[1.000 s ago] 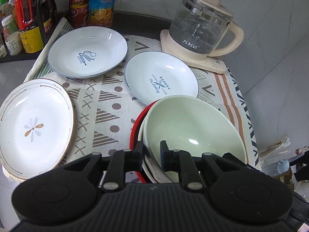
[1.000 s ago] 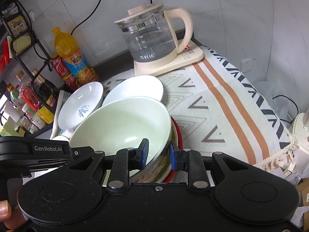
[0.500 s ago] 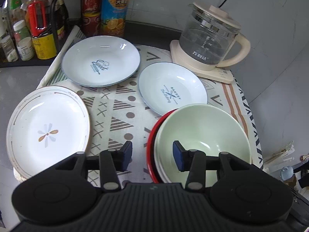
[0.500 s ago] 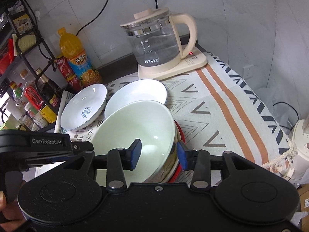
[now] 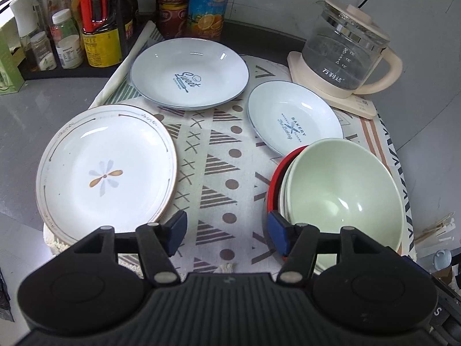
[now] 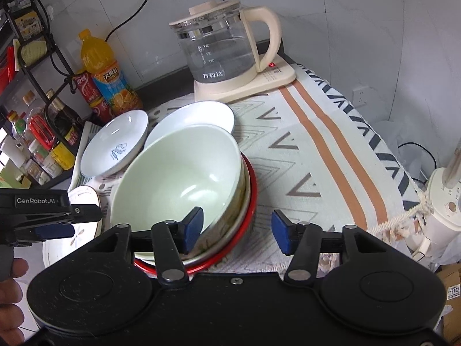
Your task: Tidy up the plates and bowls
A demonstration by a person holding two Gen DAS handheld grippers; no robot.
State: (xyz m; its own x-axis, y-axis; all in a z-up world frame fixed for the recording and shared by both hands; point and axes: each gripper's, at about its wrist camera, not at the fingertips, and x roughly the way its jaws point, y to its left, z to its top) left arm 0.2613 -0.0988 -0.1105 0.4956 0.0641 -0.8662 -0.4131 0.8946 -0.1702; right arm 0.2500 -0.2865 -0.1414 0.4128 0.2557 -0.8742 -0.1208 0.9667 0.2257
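Observation:
A pale green bowl (image 5: 345, 193) sits nested in a white bowl and a red dish (image 5: 272, 190) on the patterned cloth. My left gripper (image 5: 227, 233) hangs over bare cloth just left of that stack. Its jaws are opening with nothing between them. In the right wrist view the same green bowl (image 6: 178, 178) and its red rim (image 6: 250, 199) lie under my right gripper (image 6: 236, 230). Its jaws are opening too; the stack's near edge stands between the pads, which do not press on it. A flower plate (image 5: 106, 173), a "Sweet" plate (image 5: 190, 72) and a "Bakery" plate (image 5: 294, 121) lie apart.
A glass kettle (image 5: 345, 52) on its base stands at the back right. Bottles and cans (image 5: 201, 5) and a condiment rack (image 5: 92, 28) line the back left. The cloth's right edge (image 6: 389, 173) drops off the counter. A person's hand (image 6: 11, 274) shows at the lower left.
Both grippers were shut on the bowl stack's rim and have let it go, their jaws spreading. The left gripper has drawn off to the left of the stack.

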